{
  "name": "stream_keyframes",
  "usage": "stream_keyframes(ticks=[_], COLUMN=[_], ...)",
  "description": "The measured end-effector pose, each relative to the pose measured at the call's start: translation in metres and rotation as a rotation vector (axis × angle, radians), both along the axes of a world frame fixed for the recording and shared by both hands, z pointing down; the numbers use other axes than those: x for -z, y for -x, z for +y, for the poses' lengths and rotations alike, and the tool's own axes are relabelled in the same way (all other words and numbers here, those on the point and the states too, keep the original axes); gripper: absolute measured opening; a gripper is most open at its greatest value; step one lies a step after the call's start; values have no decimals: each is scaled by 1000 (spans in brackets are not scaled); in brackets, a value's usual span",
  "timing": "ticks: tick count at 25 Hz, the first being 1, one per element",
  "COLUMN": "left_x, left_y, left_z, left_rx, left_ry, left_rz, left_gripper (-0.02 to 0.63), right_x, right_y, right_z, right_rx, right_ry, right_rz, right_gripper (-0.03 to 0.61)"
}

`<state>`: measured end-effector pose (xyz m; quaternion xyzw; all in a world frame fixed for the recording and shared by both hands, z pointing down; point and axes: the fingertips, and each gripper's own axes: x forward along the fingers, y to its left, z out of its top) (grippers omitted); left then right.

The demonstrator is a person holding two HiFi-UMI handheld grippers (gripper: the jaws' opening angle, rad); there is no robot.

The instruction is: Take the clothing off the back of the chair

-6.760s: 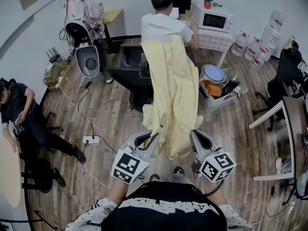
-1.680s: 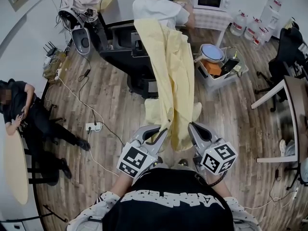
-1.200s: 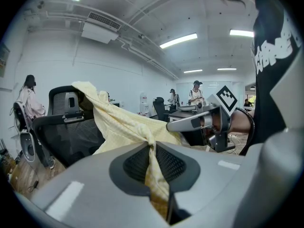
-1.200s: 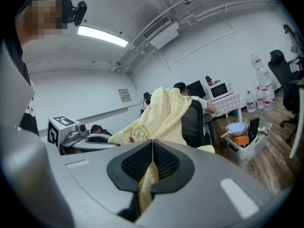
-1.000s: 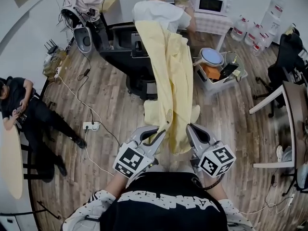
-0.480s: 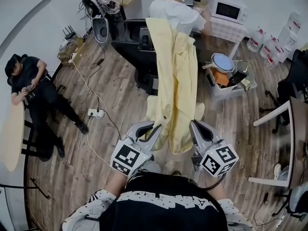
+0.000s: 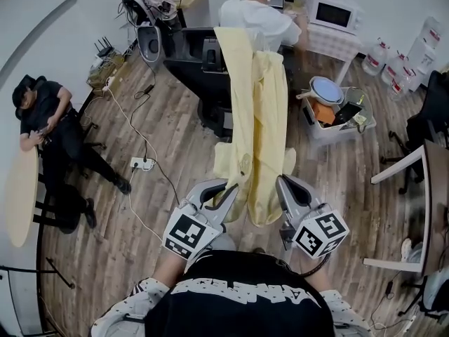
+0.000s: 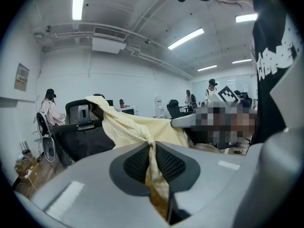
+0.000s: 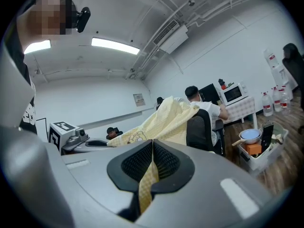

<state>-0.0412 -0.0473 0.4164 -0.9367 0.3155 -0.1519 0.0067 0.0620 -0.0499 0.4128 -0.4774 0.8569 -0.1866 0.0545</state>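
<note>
**Step in hand.** The removal is under way but not finished. The yellow garment (image 7: pixel 256 118) is gripped at its near end and stretched out from the chair (image 7: pixel 200 69). Its far end is still draped over the top of the chair back.

**Grippers.** The left hand-held gripper (image 7: pixel 226 192) is closed on a bunched, twisted fold of the cloth, which passes between its ribbed pads in the left gripper view. The right hand-held gripper (image 7: pixel 280 184) is clamped almost flat on a thin edge of the same fabric. Both sit side by side, close in front of the person's chest.

**Next move, as judged.** The draped end must be lifted up and over the chair back, not dragged straight back, since a level pull could snag the cloth on the headrest or roll the chair. Both grips should stay closed throughout. A seated person (image 7: pixel 256 20) is directly behind the chair, so the far end should be brought clear without sweeping across them.

**Condition of the garment.** It is pale yellow, long and limp, with a fine woven check visible at the pads. It hangs in a loose span between chair and grippers. Side flaps droop toward the wooden floor (image 7: pixel 168 160), and it cannot be told whether they touch it.
</note>
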Motion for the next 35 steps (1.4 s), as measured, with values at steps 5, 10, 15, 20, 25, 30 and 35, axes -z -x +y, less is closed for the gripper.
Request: stream_keyframes(ticks=[5,10,15,20,25,30,35], left_x=[2,-2,-2,-1,-2,3,3], left_y=[-7,-9,-13,-19,-24,-26,-32], left_z=[13,24,31,37,43,48,59], left_rx=[-36,-39,-38,-47,-52,-50,-55], left_ry=[10,18,17,14,13,8,3], left_rz=[15,7,8,11,13,22,27], left_gripper=[23,23,23,23,21,21,21], right_x=[2,-1,-2,-5,-6,-5,-18], right_y=[3,2,-2,-8,-14,-18,-25], right_z=[6,13,17,20,22,21,19], right_rx=[8,9,6,-7,-14,-18,-20], right_ry=[9,13,12,10,10,10,34], right_rz=[-5,-14,-19,-30,-29,-24,-22], right_gripper=[18,18,17,17,17,18,18])
